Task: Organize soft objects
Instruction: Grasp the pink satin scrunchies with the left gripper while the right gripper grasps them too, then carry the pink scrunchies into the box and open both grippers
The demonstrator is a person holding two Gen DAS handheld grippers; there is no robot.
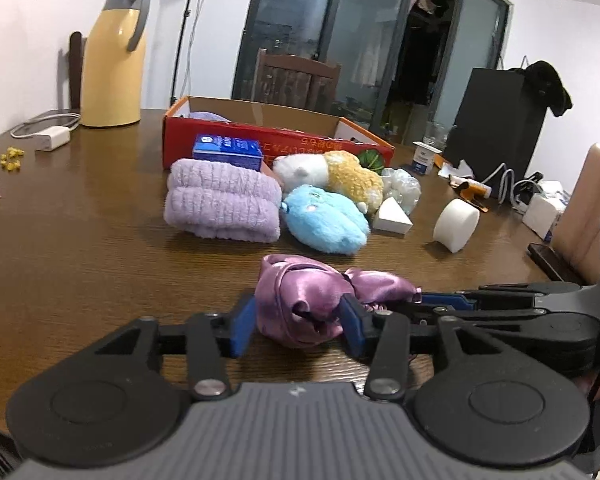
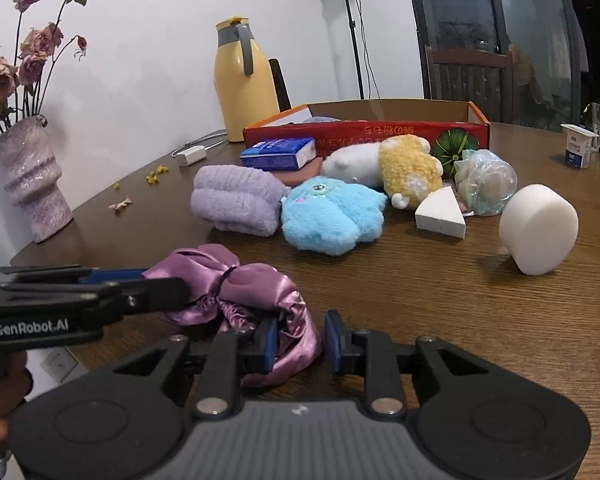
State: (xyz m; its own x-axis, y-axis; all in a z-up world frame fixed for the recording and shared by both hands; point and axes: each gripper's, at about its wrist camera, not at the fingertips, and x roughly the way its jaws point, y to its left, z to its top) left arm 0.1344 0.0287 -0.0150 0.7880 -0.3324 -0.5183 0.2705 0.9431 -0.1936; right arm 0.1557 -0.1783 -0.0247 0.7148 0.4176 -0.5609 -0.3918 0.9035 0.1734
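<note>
Satin, mauve and crumpled, the bonnet (image 1: pixel 312 300) lay low in the frame of both wrist views, its long axis running left to right across the wooden table (image 1: pixel 80 240). The left gripper (image 1: pixel 296 320) straddled its left lump, pads spread either side of the cloth and apparently not pinching it. The right gripper (image 2: pixel 300 340) came at the other end; its left pad lay against the satin while the right pad stood clear, so the bundle sat left of the gap, not in it. Both hands were equally near, each gripper crossing the other's view from the side. Beyond, mid-frame, sat a folded lilac towel (image 1: pixel 222 200), a blue plush toy (image 1: pixel 326 218), a white and yellow plush (image 1: pixel 332 174), a white foam wedge (image 1: pixel 392 216) and a white foam cylinder (image 1: pixel 456 224). Farther back stood the open red cardboard box (image 1: pixel 276 136), the likely destination, with those toys between it and the bonnet.
</note>
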